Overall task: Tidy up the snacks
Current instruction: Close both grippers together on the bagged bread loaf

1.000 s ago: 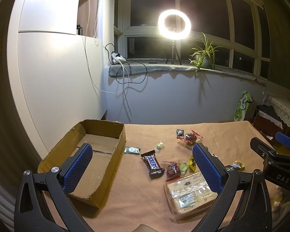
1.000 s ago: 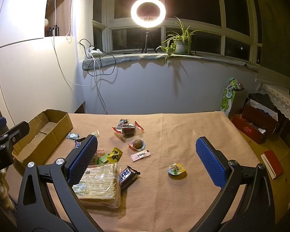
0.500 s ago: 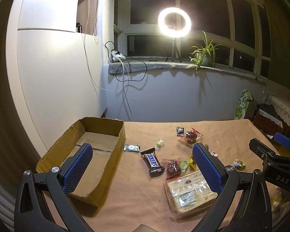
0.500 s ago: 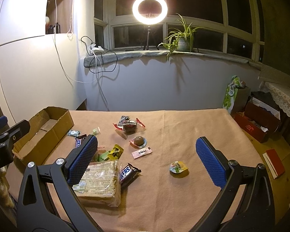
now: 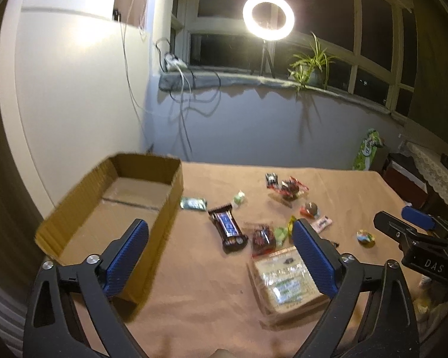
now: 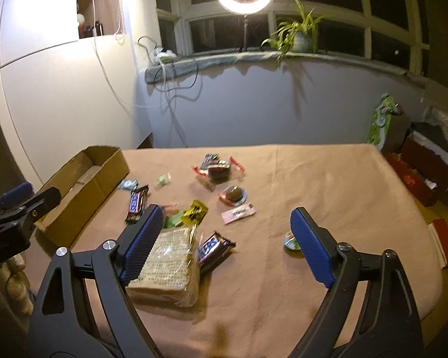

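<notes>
An open, empty cardboard box [image 5: 110,208] [image 6: 83,179] stands at the table's left. Several snacks lie scattered in the middle: a Snickers bar [image 5: 228,229] [image 6: 137,201], a second Snickers bar [image 6: 213,247], a large wrapped wafer pack [image 5: 286,280] [image 6: 167,262], a yellow packet [image 6: 195,213], a pink bar [image 6: 239,212], a round chocolate [image 6: 234,193] and a small round candy [image 5: 364,236] [image 6: 291,243]. My left gripper [image 5: 221,259] is open and empty above the table near the box. My right gripper [image 6: 227,247] is open and empty above the wafer pack and second Snickers.
The table has a tan cloth [image 6: 313,185]. A white cabinet [image 5: 59,104] stands left, behind the box. A ring light [image 5: 268,17], a plant [image 5: 310,62] and cables sit on the windowsill. Boxes and a green bag [image 6: 382,119] stand on the floor at right.
Both grippers have moved forward and tilted down toward the table; the snacks and box look closer. Nothing was picked up; both stay open.
</notes>
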Demonstrator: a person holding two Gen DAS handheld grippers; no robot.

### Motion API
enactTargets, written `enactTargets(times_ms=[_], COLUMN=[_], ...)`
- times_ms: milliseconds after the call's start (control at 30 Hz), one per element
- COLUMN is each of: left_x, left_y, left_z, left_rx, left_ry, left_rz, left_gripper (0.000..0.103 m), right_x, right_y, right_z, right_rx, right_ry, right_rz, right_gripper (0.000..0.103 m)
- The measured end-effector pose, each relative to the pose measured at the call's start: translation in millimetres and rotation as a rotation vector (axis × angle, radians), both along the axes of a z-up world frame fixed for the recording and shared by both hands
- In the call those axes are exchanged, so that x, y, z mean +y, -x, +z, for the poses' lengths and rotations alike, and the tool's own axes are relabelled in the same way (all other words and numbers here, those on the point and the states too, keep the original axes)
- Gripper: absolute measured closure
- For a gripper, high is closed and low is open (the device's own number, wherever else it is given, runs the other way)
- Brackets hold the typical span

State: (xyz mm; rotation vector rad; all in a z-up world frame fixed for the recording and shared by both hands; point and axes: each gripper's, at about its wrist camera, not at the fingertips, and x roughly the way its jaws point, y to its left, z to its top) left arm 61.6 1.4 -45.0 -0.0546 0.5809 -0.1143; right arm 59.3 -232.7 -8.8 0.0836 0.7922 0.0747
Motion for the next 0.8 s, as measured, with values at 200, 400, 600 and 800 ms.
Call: enactTargets(times_ms=[200,400,600,800], left_x=[5,1,-10,-11], left_y=[-1,-5,-7,-14], left_z=[-23,-47,-60,-71], left_rx=[0.121,0.274,0.350,0.396], left_ry=[0.095,0.232,0.280,0.275], left_rz=[-0.074,-0.168,-0.217,-0.229], left_gripper=[0.023,0.037,0.043,0.043], right_x=[-2,-3,10,26], right_y=[-4,-8,-14,-20], right_z=[-20,-42,-54,-61], right_rx=[0.099,0.211,0.277,0.317], right_ry=[-0.077,-0.183,-0.224,-0.213], right_rz=[0.070,0.137,0.193,0.236], right_gripper=[0.022,0.027,0.036,0.043])
